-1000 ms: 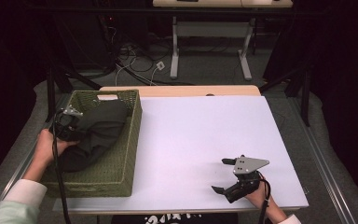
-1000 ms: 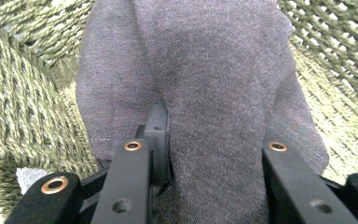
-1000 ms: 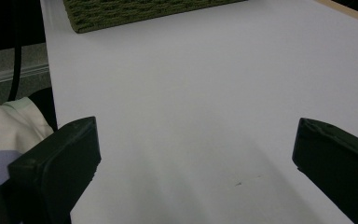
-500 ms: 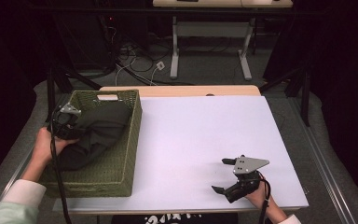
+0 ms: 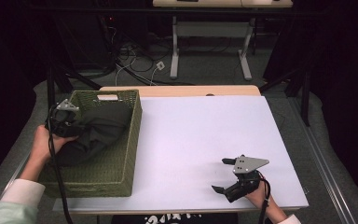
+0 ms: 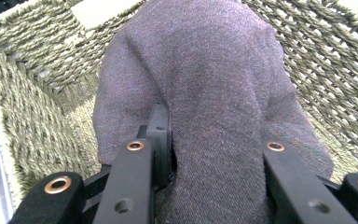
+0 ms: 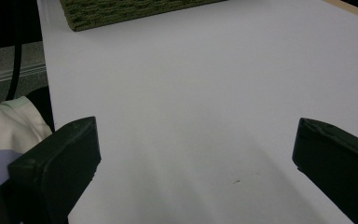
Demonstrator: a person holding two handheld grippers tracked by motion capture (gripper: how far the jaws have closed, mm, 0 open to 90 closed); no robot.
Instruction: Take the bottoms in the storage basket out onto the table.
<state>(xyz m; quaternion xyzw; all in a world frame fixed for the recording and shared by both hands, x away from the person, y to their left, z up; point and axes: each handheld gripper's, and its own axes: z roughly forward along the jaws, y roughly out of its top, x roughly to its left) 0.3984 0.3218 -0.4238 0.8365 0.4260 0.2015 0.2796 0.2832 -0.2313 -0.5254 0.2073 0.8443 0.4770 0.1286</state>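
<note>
A woven olive-green rectangular basket (image 5: 121, 154) stands on the left part of a white rectangular tabletop (image 5: 200, 140), with a pale label tab (image 5: 108, 97) at its far rim. Inside the basket lies a bunched dark grey cloth (image 5: 98, 133), which reaches from the far right corner toward the near left side. The left gripper (image 5: 64, 122), black with a grey three-cornered plate on top, sits at the basket's left wall, held by the person's left hand (image 5: 44, 142), whose pale sleeve (image 5: 9, 205) enters from the lower left. In the left gripper view the dark grey cloth (image 6: 205, 93) rises between the two black jaws and drapes over them; the jaws stand fairly close together with a fold of the fabric pinched between them, and the basket's woven walls (image 6: 37, 93) surround the cloth on either side. The right gripper (image 5: 227, 176) rests low over the near right part of the tabletop, well apart from the basket, in the person's right hand (image 5: 261, 196). Its jaws are spread wide with nothing between them; in the right gripper view they frame bare white table surface (image 7: 191, 102), with a corner of the basket (image 7: 121, 11) at the top edge and a pale sleeve (image 7: 4, 123) at the left. Beyond the table, cables (image 5: 130, 60) lie on the grey floor.
</note>
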